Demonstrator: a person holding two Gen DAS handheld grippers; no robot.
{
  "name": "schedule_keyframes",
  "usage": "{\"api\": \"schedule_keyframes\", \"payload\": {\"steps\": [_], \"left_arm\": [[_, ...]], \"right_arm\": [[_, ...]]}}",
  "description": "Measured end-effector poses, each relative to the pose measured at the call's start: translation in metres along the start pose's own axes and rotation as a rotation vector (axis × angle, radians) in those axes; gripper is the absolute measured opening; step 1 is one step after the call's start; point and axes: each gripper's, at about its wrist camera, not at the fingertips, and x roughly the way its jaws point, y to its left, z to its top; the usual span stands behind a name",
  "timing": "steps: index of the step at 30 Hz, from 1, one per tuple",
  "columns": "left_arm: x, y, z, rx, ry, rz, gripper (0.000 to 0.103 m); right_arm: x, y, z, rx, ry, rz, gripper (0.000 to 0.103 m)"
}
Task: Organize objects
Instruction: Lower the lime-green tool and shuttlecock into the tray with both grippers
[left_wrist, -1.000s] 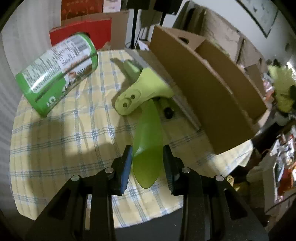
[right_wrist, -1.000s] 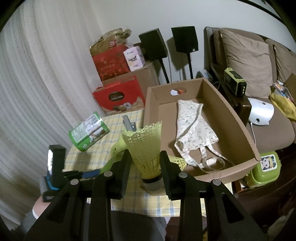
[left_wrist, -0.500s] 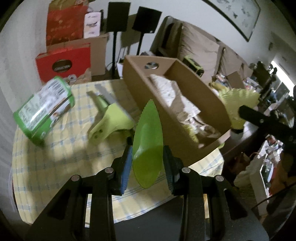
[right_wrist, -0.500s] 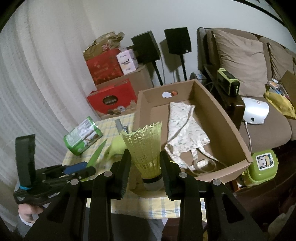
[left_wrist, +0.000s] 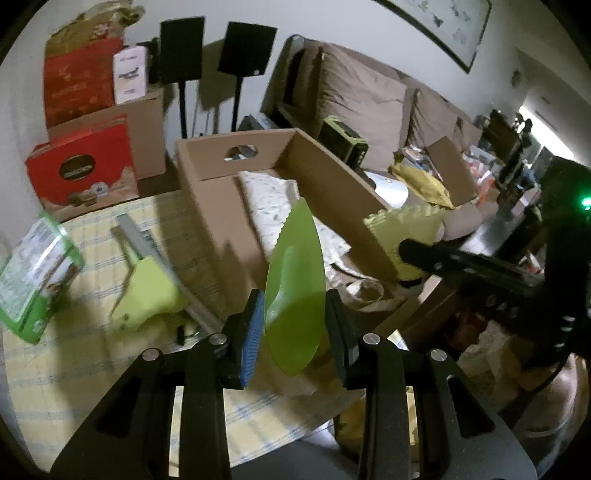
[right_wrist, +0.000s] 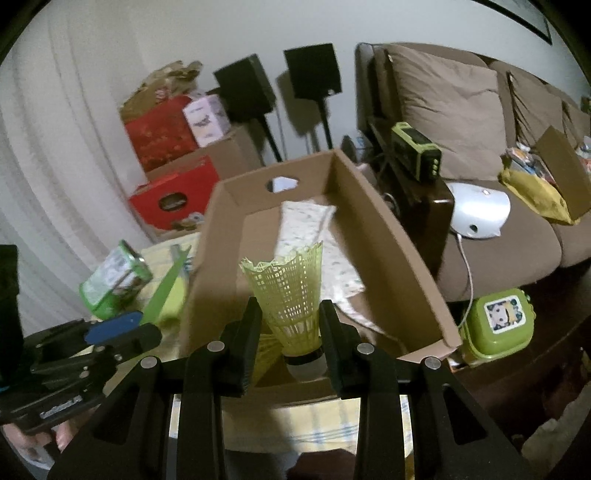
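Lifted off the checked cloth since a second ago, the flat leaf-shaped green plastic blade (left_wrist: 294, 291) now hangs in the air over the near end of the open brown cardboard box (left_wrist: 332, 177), pinched between the two pads of the left gripper (left_wrist: 295, 325), its pointed tip aimed away toward the box. At the right, the right gripper (right_wrist: 290, 338) has shifted closer to the box and pinches the base of a yellow-green plastic mesh shuttlecock (right_wrist: 290, 291), skirt up, just over the box's near edge. Inside the box lies a white patterned cloth (right_wrist: 306, 225). On the yellow checked tabletop (left_wrist: 74, 354) left of the box sit a lime-green plastic tool with a grey handle (left_wrist: 147, 284) and, farther left, a green cylindrical can with a printed label (left_wrist: 33, 277) on its side. Beyond stand red gift boxes (left_wrist: 81, 170), two black speakers on stands (left_wrist: 247, 48) and a brown sofa (right_wrist: 461, 110).
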Motion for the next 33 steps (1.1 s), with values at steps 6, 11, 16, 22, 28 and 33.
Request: {"api": "schedule_keyframes", "payload": {"steps": [6,11,16,22,28,33], "left_arm": [[0.037,-0.014,0.012,0.0,0.03,-0.006,0.031],[0.059,-0.02,0.016,-0.005,0.053,-0.004,0.031],[0.075,-0.027,0.017,0.009,0.078,-0.001,0.031],[0.084,-0.029,0.017,-0.016,0.1,-0.014,0.039],[0.074,-0.023,0.02,-0.037,0.08,-0.024,0.047],[0.058,-0.017,0.019,-0.031,0.06,0.005,0.058]], "right_arm": [[0.026,-0.02,-0.001,0.026,0.049,-0.034,0.032],[0.042,-0.03,-0.004,0.046,0.079,-0.034,0.035],[0.049,-0.036,-0.008,0.066,0.1,-0.038,0.039],[0.044,-0.041,-0.008,0.08,0.092,-0.04,0.042],[0.032,-0.04,-0.005,0.072,0.065,-0.057,0.05],[0.02,-0.031,-0.003,0.063,0.037,-0.048,0.052]]}}
